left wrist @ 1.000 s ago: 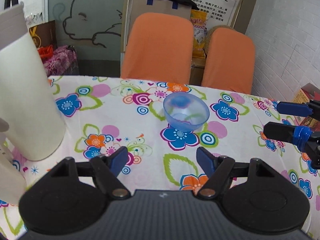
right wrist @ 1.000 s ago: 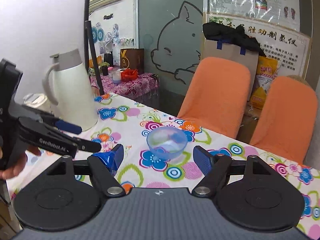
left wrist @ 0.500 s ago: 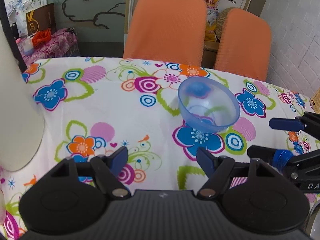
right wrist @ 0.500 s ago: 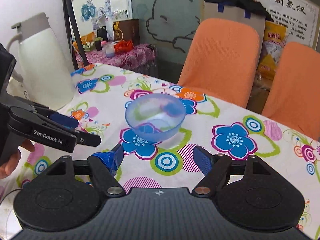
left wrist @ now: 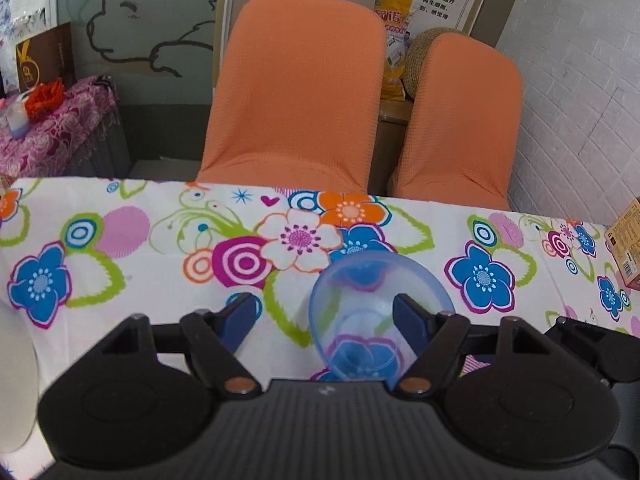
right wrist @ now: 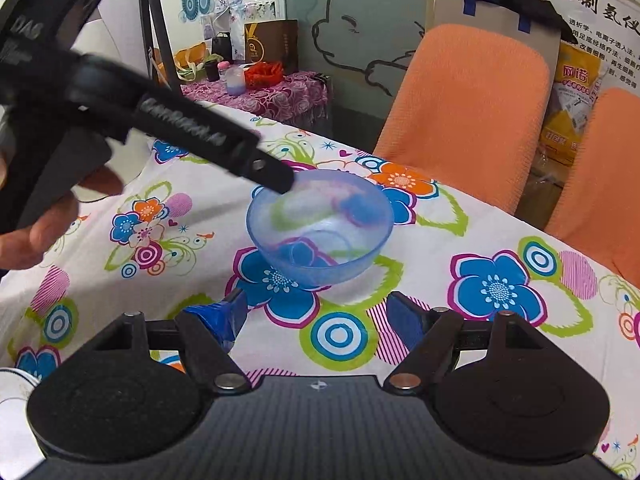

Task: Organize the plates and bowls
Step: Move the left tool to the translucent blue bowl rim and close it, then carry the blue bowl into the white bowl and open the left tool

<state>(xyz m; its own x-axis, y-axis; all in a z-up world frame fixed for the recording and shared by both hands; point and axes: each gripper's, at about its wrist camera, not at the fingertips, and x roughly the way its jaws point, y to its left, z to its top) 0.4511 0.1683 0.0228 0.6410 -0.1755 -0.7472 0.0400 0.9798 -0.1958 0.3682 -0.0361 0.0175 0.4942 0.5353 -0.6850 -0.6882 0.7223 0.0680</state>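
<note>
A clear blue plastic bowl [left wrist: 380, 312] stands upright on the flowered tablecloth. My left gripper [left wrist: 326, 320] is open. Its right finger [left wrist: 408, 324] reaches inside the bowl and its left finger stands outside the near rim. In the right wrist view the bowl [right wrist: 320, 224] sits in the middle of the table, and the left gripper's finger [right wrist: 276, 178] hangs over its left rim. My right gripper [right wrist: 316, 316] is open and empty, a little short of the bowl.
Two orange chairs [left wrist: 296, 88] stand behind the table's far edge. A white thermos [left wrist: 16, 380] is at the left edge. A cardboard box [left wrist: 626, 248] sits at the right. A small cluttered side table [right wrist: 260, 88] is at the back left.
Both grippers have moved forward toward the bowl. My left gripper has come down over the bowl's rim, one finger now inside. Both stay open.
</note>
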